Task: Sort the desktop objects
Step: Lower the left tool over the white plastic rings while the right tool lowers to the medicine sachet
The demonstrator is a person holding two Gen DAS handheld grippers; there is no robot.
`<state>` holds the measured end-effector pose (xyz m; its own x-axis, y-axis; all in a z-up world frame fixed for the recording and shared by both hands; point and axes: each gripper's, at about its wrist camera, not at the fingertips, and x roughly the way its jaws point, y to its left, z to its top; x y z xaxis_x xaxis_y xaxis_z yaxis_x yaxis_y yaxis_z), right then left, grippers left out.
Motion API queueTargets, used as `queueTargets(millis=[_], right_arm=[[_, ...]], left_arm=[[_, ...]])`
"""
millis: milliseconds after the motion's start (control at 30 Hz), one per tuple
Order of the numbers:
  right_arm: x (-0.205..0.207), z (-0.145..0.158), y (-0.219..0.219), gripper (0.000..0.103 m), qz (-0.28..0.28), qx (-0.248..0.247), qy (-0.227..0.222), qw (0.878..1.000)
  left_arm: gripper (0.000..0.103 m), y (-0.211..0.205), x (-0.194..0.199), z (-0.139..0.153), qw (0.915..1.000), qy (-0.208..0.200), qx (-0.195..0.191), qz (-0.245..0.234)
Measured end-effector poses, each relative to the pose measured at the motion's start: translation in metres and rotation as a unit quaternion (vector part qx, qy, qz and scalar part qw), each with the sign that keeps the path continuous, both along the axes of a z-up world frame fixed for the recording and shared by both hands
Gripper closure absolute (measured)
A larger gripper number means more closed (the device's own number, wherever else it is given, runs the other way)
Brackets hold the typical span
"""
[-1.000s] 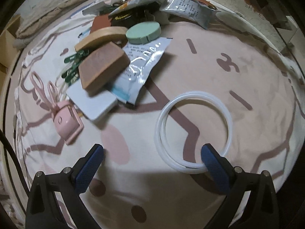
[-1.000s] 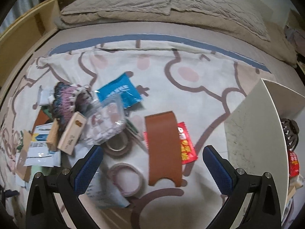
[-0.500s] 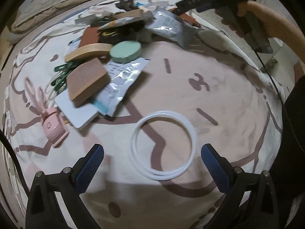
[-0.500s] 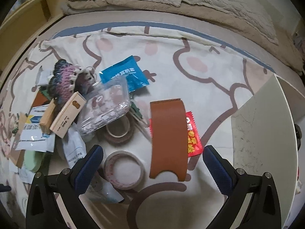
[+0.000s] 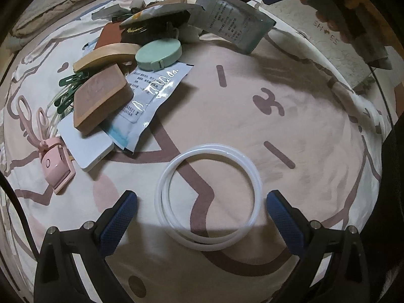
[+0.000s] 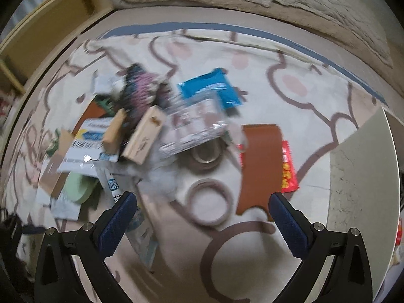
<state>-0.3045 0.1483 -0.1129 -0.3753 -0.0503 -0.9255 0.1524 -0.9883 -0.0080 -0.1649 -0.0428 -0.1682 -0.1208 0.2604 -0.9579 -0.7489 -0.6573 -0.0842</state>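
L gripper (image 5: 202,212) jaws wide, empty, straddling white ring (image 5: 209,197) near blanket's (image 5: 303,131) front edge: prob. light, thin, floppy, so pinch one rim; R gripper (image 6: 202,213) open too.

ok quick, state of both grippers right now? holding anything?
Left gripper: open, holding nothing; the white ring lies on the blanket between its fingers.
Right gripper: open, holding nothing, above the tape roll.
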Motion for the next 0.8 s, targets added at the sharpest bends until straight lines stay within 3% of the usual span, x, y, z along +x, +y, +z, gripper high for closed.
queueTargets(millis=[200, 467, 800], right_arm=[[0.008, -0.008, -0.027, 0.0, 0.066, 0.038, -0.011, 0.997], [0.009, -0.005, -0.023, 0.0, 0.057, 0.001, -0.011, 0.998], [0.015, -0.016, -0.046, 0.0, 0.097, 0.013, -0.018, 0.995]], left_arm=[[0.0, -0.002, -0.003, -0.002, 0.9999, 0.009, -0.01, 0.006], [0.0, -0.009, -0.007, -0.005, 0.9993, 0.024, -0.026, 0.01], [0.0, -0.025, -0.022, -0.006, 0.9978, 0.04, -0.04, 0.034]])
